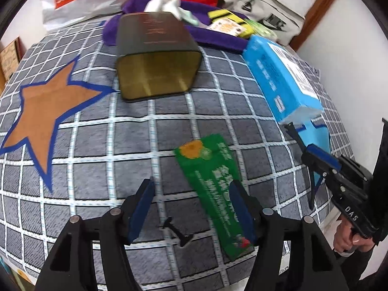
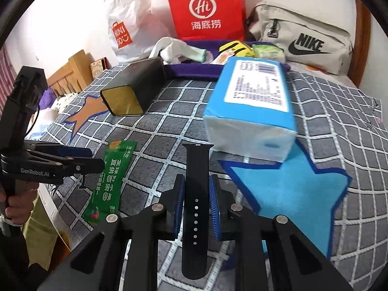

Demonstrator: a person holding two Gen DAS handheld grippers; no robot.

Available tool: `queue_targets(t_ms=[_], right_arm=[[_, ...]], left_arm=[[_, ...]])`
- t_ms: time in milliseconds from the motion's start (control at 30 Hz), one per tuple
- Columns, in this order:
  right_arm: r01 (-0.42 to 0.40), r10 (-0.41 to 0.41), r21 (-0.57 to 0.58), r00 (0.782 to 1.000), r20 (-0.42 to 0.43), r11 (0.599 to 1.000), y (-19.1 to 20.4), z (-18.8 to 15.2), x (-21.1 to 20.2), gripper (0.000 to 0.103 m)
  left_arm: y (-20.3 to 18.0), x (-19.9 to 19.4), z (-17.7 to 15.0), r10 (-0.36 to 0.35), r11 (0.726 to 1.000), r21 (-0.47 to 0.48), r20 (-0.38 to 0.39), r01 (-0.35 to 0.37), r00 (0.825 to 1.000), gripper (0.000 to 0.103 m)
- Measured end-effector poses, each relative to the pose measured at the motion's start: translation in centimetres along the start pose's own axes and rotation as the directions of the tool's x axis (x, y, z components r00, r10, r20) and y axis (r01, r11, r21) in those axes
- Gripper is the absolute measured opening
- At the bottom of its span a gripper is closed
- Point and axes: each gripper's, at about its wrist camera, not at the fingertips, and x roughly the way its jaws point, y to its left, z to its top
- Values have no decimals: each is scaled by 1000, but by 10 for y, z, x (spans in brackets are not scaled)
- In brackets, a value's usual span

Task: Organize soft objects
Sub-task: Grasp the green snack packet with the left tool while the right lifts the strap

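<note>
The left gripper [image 1: 191, 206] hangs over the green sachet [image 1: 213, 189] on the checked bed cover [image 1: 97, 126], its jaws standing apart with nothing pressed between the pads. In the left wrist view the sachet lies on a slant: its yellow-printed end points up toward the dark tin box [image 1: 155, 58], its far end runs down past the right-hand pad. So the long axis crosses the gap at an angle rather than lying square between the fingers, and the right-hand pad already overlaps the pack's edge. That slant is what the next move looks to turn on; a roll of the wrist or a sideways shift toward the sachet would likely be needed before closing.

The right gripper [image 2: 196, 201] has its jaws clamped on a black watch strap [image 2: 196, 194], which stands up between the pads with its holed end hanging below. Seen from the right wrist, the strap is held above the cover, with the blue tissue pack [image 2: 252, 106] just beyond it and the sachet off to the strap's left, under the left gripper.

Of the two hands, the left is plainly nearer the sachet; the right is occupied. Behind the tin box, a purple tray [image 2: 194, 71] holds cloths and small packs, apparently the place for sorted items.
</note>
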Motion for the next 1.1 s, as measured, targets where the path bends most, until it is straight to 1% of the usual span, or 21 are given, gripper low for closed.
queue_targets(t_ms=[100, 200, 233, 267, 333, 400, 500, 567, 600, 633, 700, 733, 767, 867, 933, 1033, 1100], right_arm=[[8, -8, 7, 1000, 11, 1000, -5, -1, -7, 20], [14, -15, 25, 1000, 22, 1000, -12, -3, -14, 20], [18, -19, 29, 1000, 25, 999, -15, -3, -16, 20], [23, -24, 32, 999, 29, 999, -17, -4, -17, 20], [28, -29, 44, 999, 31, 999, -22, -5, -19, 20], [30, -31, 55, 999, 32, 998, -26, -6, -20, 20], [29, -31, 68, 999, 30, 997, -30, -9, -21, 20], [28, -30, 71, 999, 28, 997, -30, -10, -20, 20], [27, -29, 73, 999, 28, 997, -30, -11, -20, 20], [27, -29, 76, 999, 31, 997, -31, -11, -21, 20], [26, -29, 78, 999, 37, 997, -30, -10, -22, 20], [28, -31, 77, 999, 39, 997, -30, -10, -23, 20], [30, -33, 76, 999, 40, 997, -30, -10, -23, 20], [31, -35, 77, 998, 45, 997, -31, -9, -26, 20], [32, -36, 75, 998, 49, 997, -30, -8, -29, 20], [33, -37, 68, 998, 56, 997, -29, -5, -35, 20], [34, -38, 66, 997, 62, 997, -29, -3, -39, 20]], left_arm=[[-12, 3, 0, 20, 999, 25, 0, -20, 1000, 67], [-27, 7, 0, -23, 998, 60, -10, 23, 1000, 71], [-32, 9, -1, -3, 997, 75, -8, 4, 1000, 72], [-40, 11, -2, 41, 995, 92, -4, -41, 999, 72], [-49, 14, -3, 99, 988, 119, 3, -98, 995, 72], [-55, 16, -4, 124, 984, 124, 18, -125, 992, 73], [-55, 16, 1, 90, 991, 96, 38, -93, 995, 73], [-57, 17, 4, 81, 992, 97, 51, -85, 995, 73], [-59, 18, 4, 87, 990, 104, 62, -93, 994, 71], [-62, 19, 5, 101, 987, 119, 73, -109, 992, 65], [-65, 21, 5, 125, 981, 134, 91, -137, 988, 59], [-66, 20, 4, 129, 980, 137, 99, -142, 987, 52], [-66, 20, 4, 127, 980, 139, 105, -141, 986, 49], [-60, 17, 7, 100, 987, 119, 101, -112, 990, 36], [-52, 14, 9, 59, 994, 92, 84, -66, 995, 27], [-44, 13, 11, -4, 999, 50, 61, 1, 998, 24], [-39, 12, 13, -20, 999, 27, 57, 18, 998, 24]])
